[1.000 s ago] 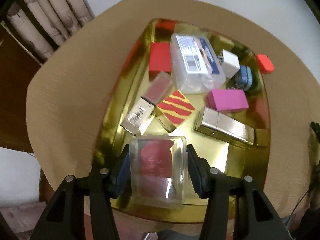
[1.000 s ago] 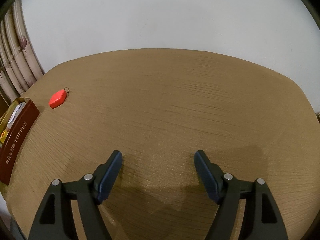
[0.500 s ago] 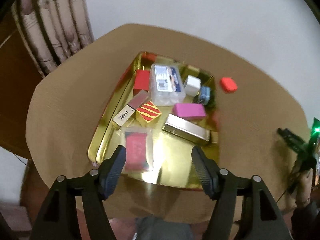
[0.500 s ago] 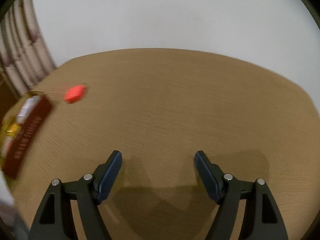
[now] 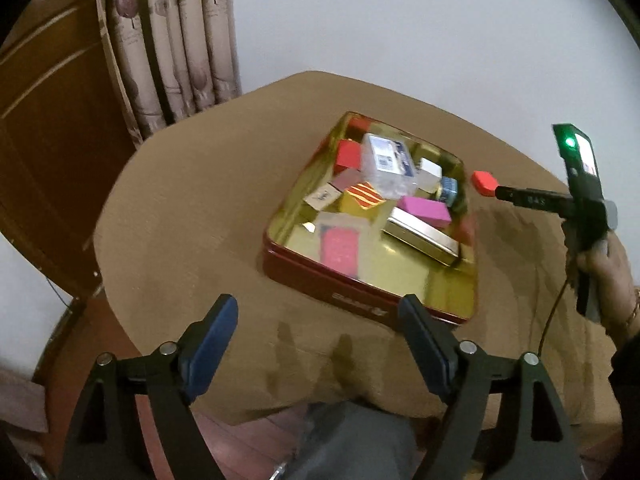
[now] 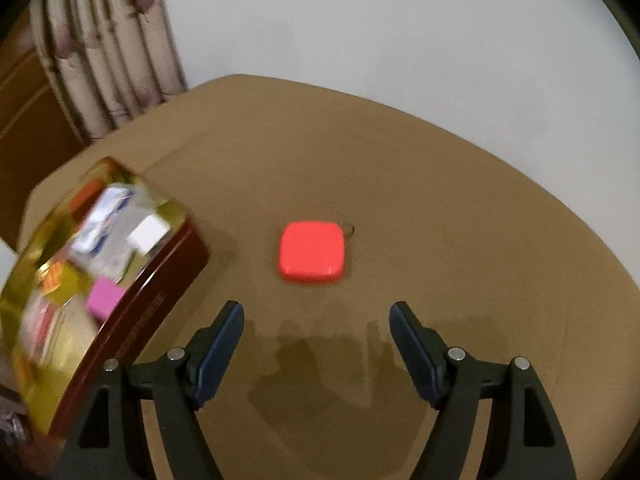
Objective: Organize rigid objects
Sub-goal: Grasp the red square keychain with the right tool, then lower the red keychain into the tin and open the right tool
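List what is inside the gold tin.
In the tin: a clear case with a red card, a silver bar, a pink block, a striped box, a clear labelled box, a red block. Whatever lies beneath them is covered.

You're working in a home: patterned curtains, a wooden door, a round wooden table, plain white wall.

The tin is motion-blurred, its contents perhaps small boxes.
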